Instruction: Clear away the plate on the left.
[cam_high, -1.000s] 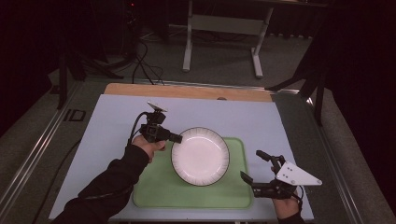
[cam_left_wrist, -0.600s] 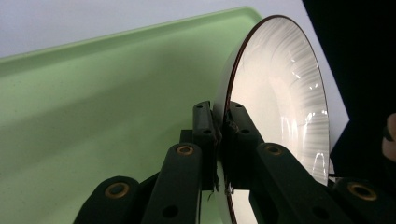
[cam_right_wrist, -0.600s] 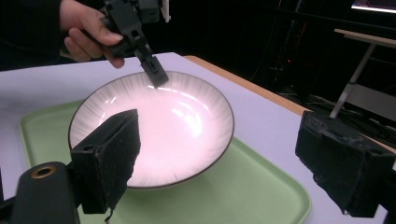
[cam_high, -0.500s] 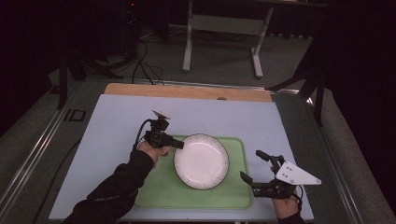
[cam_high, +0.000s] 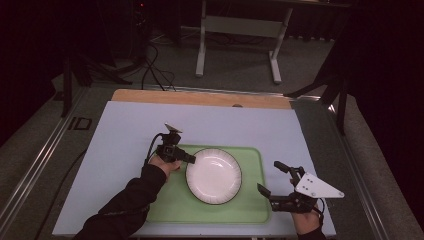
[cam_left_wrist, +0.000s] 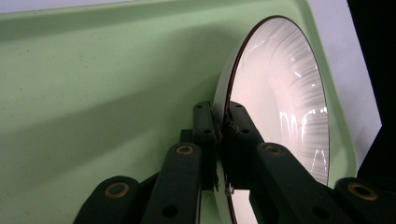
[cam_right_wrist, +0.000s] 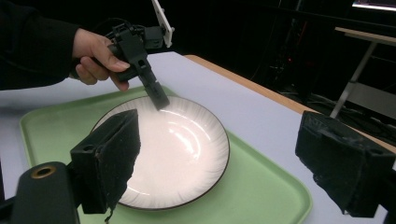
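Nearest the person, at about five o'clock on the table in the high view, the right gripper (cam_high: 272, 176) sits just off the tray's right edge with its jaws spread wide and nothing between them; a grey three-cornered plate (cam_high: 318, 186) rides on top of it, and the right hand (cam_high: 306, 222) holding it enters from the bottom edge. In the right gripper view the two black jaws stand far apart, one low at seven o'clock and the other at four o'clock. Just beyond lies the green tray (cam_high: 254, 212) on the pale blue table surface (cam_high: 125, 125), with a white plate (cam_high: 214, 175) lying on the tray near its middle. The plate has a thin dark rim and fine ribbing round its border. At the plate's ten o'clock edge, the left gripper (cam_high: 188, 159) is pinching the rim, held by the left hand (cam_high: 165, 165) in a dark sleeve (cam_high: 125, 205). In the left gripper view the jaws are pressed against both faces of the plate's rim (cam_left_wrist: 219, 121), though whether the plate's far edge fully rests on the tray is hard to tell. Farther off, a wooden strip (cam_high: 200, 98) borders the table's far side, and a metal stand (cam_high: 237, 30) stands on the floor at twelve o'clock.
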